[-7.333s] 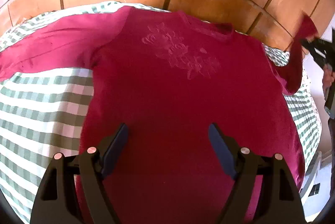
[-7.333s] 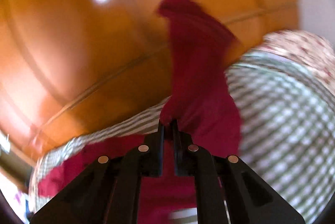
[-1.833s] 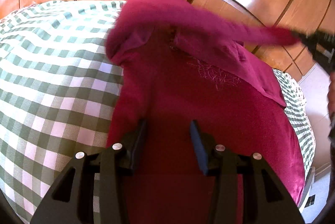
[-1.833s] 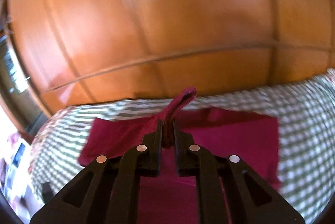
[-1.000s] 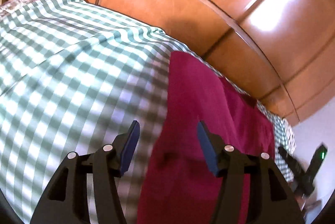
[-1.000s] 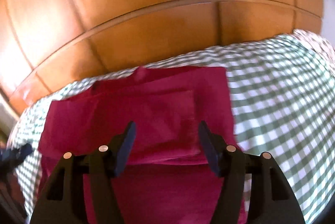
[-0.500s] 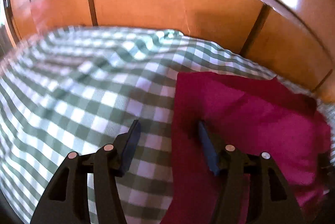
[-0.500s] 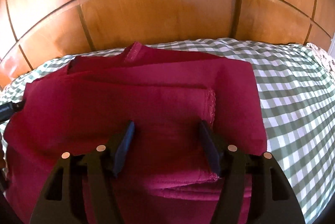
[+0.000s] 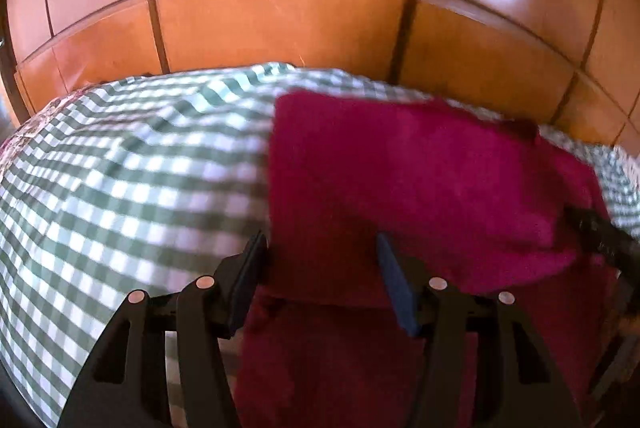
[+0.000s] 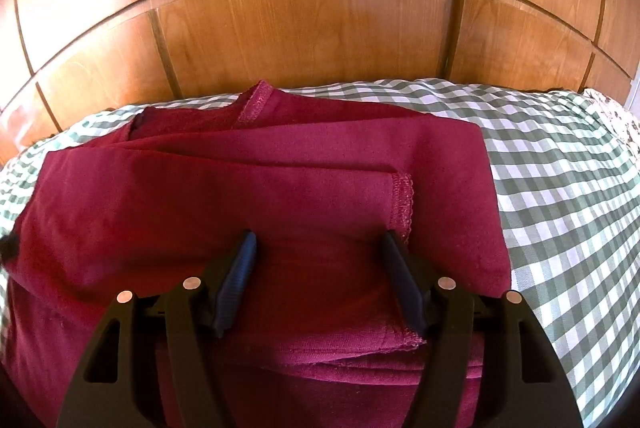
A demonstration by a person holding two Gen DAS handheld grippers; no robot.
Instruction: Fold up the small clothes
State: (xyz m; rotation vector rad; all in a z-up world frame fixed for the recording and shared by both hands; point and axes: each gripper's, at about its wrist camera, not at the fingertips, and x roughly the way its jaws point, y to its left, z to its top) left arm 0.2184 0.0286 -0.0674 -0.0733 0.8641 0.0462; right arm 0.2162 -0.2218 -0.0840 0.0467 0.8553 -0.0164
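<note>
Showing one folded red shirt (image 10: 280,187), one checked bedcover (image 10: 560,187), two open grippers

The folded shirt (image 10: 248,195) lies on the bed (image 10: 560,187). Behind the shirt stands the wardrobe (image 10: 300,27). Bare bed spreads left and right of the shirt; its collar (image 10: 256,103) lies at the far edge.

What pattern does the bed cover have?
Green and white checks on the bed cover, clearest in the right wrist view.

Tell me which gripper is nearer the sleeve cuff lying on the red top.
Right. The right gripper hovers beside the sleeve cuff; the left gripper straddles the red top's opposite edge.
</note>
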